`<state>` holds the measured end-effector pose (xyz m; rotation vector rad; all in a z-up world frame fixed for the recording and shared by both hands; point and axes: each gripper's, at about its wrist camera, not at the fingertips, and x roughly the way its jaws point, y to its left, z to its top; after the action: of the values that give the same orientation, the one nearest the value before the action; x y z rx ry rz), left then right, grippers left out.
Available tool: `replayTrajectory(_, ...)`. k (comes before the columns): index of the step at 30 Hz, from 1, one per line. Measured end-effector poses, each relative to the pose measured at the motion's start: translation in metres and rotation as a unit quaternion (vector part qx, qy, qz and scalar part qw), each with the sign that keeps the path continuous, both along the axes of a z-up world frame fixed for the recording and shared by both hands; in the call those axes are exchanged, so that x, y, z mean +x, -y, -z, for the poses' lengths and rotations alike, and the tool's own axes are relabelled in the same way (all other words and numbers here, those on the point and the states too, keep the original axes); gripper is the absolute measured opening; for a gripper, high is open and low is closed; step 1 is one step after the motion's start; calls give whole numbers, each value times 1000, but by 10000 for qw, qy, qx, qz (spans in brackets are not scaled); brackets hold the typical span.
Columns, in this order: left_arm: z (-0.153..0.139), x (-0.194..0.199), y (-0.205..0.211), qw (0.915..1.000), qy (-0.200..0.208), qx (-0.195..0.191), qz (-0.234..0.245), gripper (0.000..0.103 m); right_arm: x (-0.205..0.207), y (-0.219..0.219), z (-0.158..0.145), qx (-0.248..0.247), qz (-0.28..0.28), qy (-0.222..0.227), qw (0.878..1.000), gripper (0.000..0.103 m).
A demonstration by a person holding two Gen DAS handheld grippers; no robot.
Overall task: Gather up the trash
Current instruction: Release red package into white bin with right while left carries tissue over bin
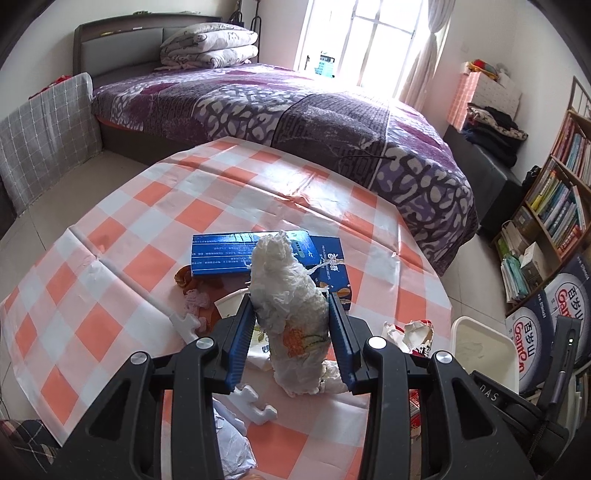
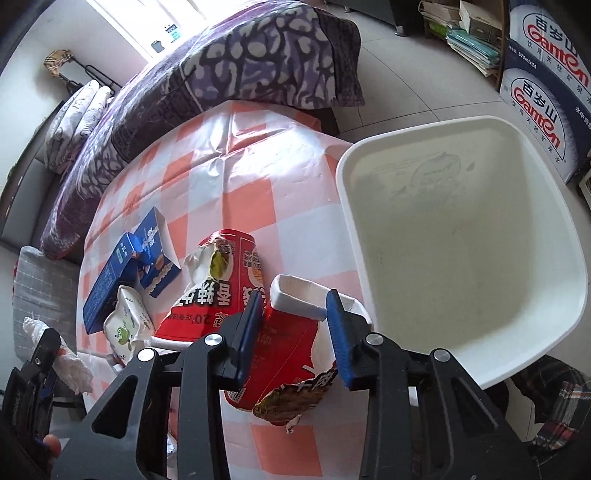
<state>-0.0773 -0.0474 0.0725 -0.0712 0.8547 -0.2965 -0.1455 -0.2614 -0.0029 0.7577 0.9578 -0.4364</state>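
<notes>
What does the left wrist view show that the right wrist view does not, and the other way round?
Only the left wrist view: the bookshelf and the window.

Only the right wrist view: the right hand-held gripper around a torn red cup.

Both: the white bin, blue boxes, checked tablecloth, bed, and the left hand-held gripper clamping crumpled white plastic.

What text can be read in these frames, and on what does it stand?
"Ganten" and "百岁山": water cartons by the bookshelf.
"570ml×24": same cartons, small.
"20": red snack bag, its large characters upside down.
Blue box: lines too small to read.
</notes>
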Motion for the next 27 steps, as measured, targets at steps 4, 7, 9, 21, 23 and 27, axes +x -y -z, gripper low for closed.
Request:
replayTrajectory(4, -1, 1, -4, 10000, 55, -1, -50, 40, 6, -11, -24, -322, -244, 475, 9981, 33)
replayTrajectory(7, -4, 1, -6, 9999, 137, -29, -86, 40, 3, -15, -43, -627, -336, 810, 9942, 33)
replayTrajectory(9, -8, 0, -6, 9997, 212, -60, -97, 40, -1, -16, -57, -877, -355, 1009, 9904, 33)
replayTrajectory(21, -34, -25, 22, 9972, 683, 97, 295, 40, -46, 15, -111, -2263, 133, 1419, 9636, 33)
replayTrajectory(23, -38, -30, 30, 9966, 699, 142, 404, 40, -52, 25, -112, -2383, 240, 1324, 9618, 33)
replayTrajectory(27, -41, -41, 55, 9959, 598, 126, 673, 40, -64, 49, -111, -2377, 464, 1059, 9644, 33)
